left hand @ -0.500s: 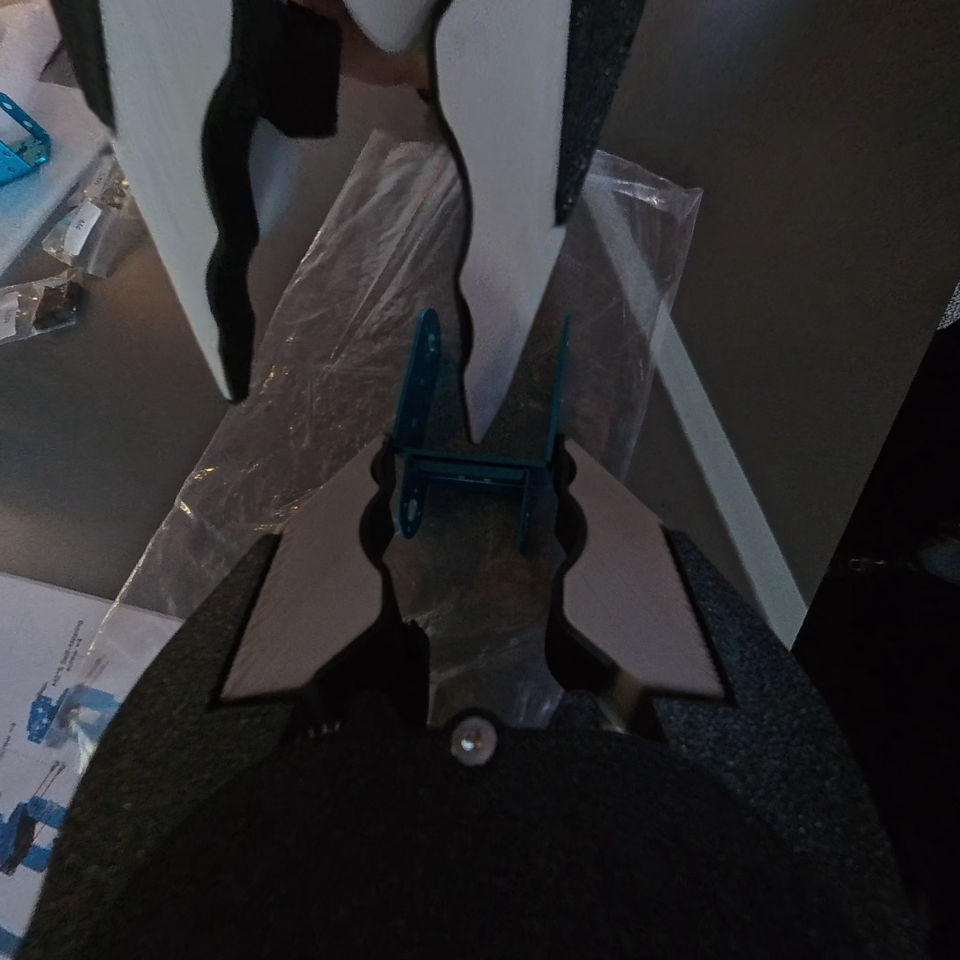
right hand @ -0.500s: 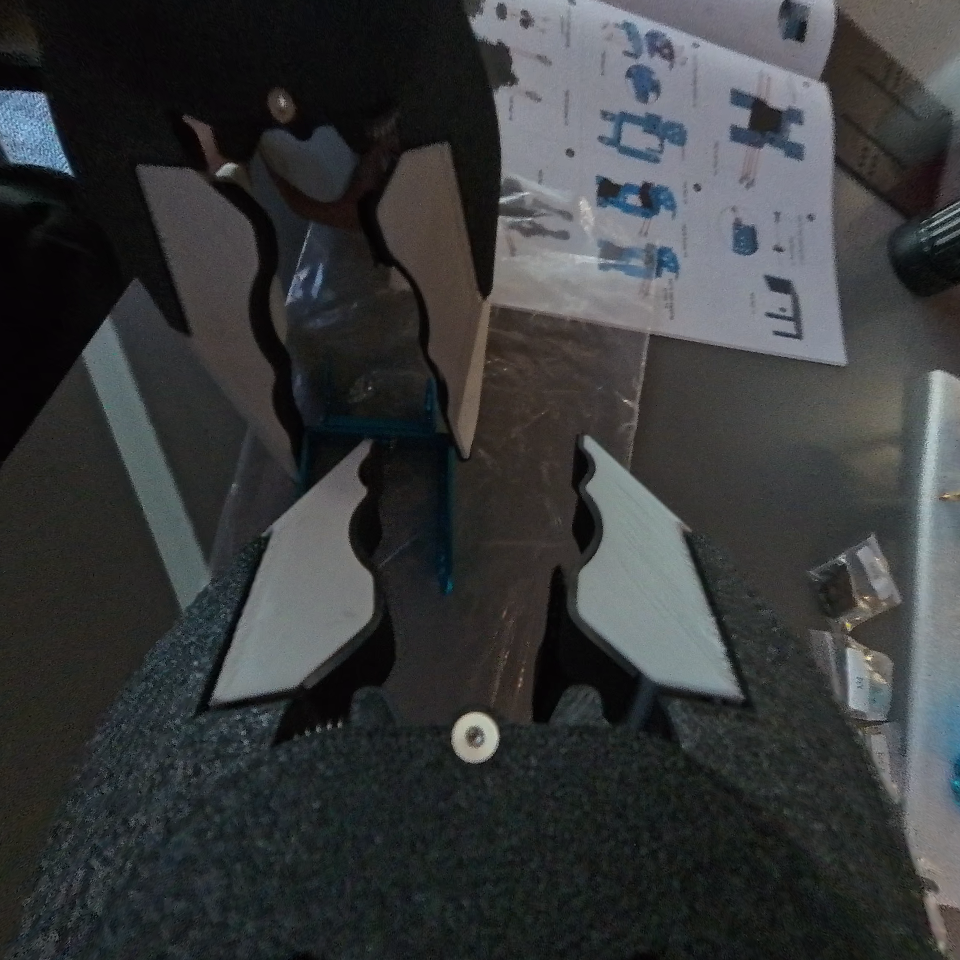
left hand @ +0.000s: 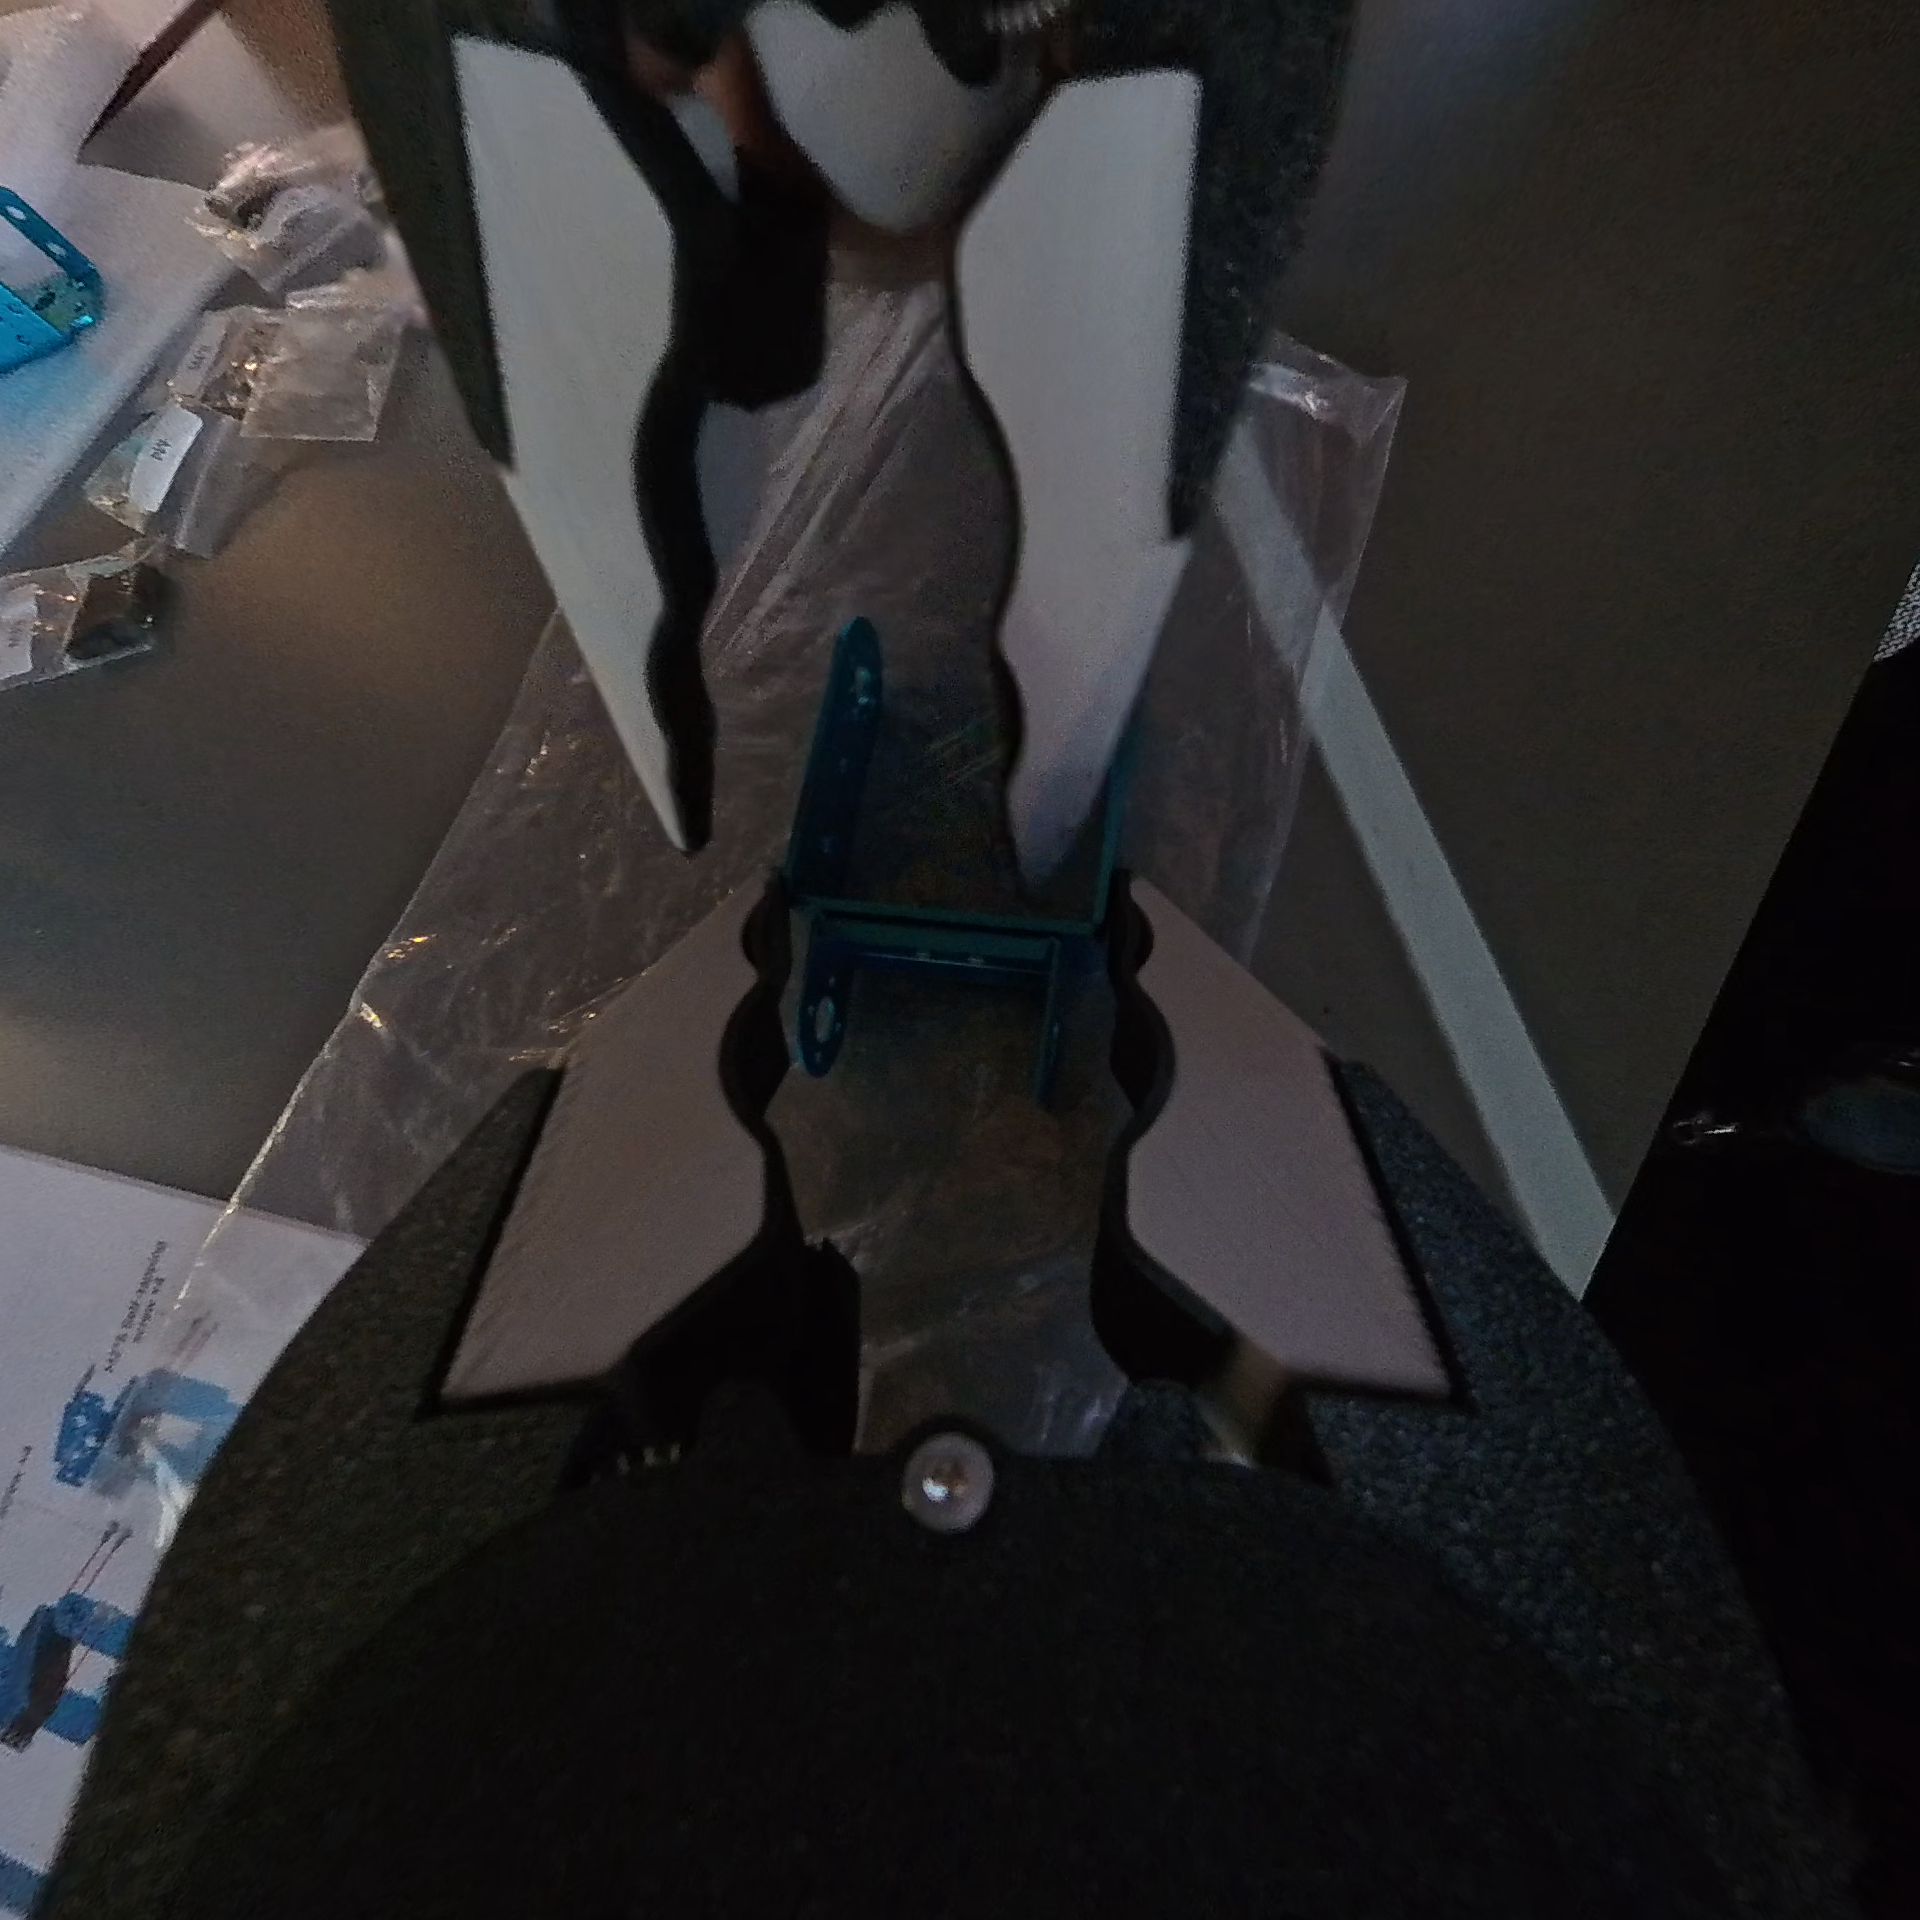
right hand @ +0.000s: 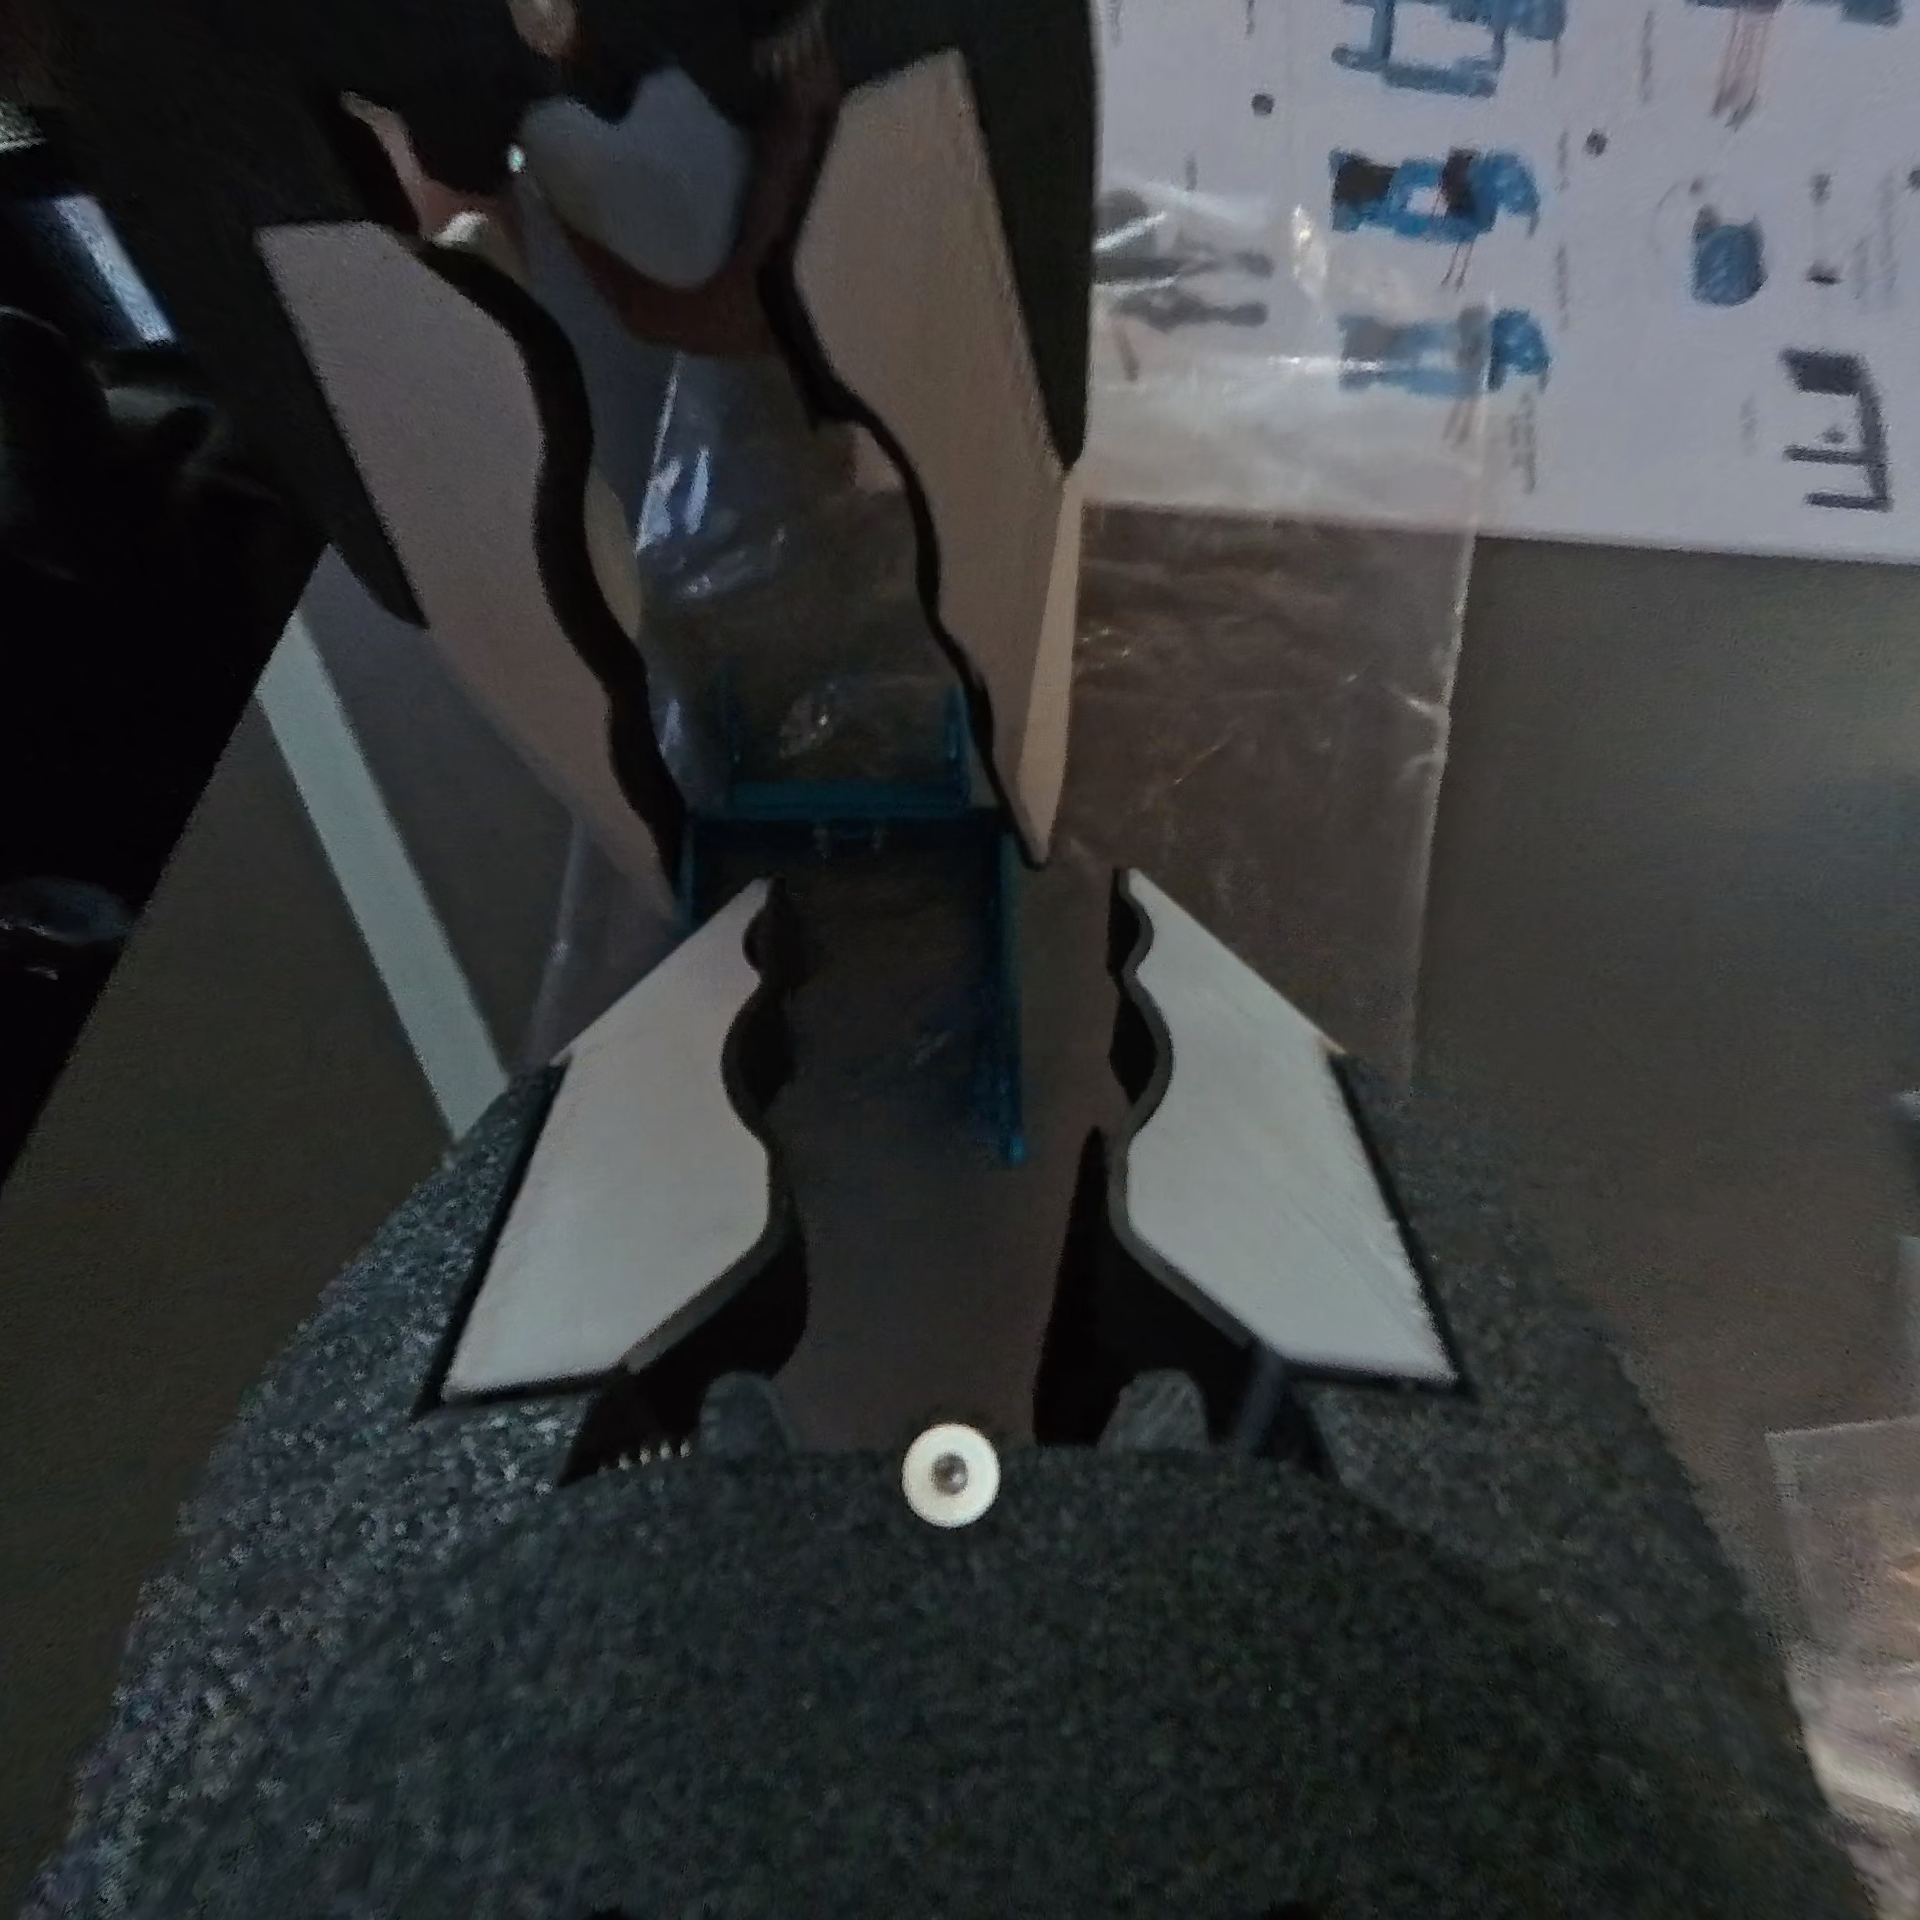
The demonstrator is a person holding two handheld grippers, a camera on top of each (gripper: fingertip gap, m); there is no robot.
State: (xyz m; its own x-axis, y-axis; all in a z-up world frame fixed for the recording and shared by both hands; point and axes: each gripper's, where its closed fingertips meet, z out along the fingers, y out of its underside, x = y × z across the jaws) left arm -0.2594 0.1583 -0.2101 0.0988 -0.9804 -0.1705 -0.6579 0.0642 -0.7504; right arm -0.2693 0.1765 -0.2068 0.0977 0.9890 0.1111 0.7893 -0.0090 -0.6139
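Both tongs met at one blue bracket (left hand: 940, 940) on the clear plastic bag (left hand: 540, 883).
We saw the left gripper (left hand: 940, 914) clamped on its crossbar and the right gripper (right hand: 940, 883) released around one upright plate. We judged that any twist could slip it on the smooth film. Dim light and blur hid the contact points.

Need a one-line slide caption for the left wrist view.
Left gripper shut on a blue metal bracket over a clear plastic bag; open right gripper facing it.
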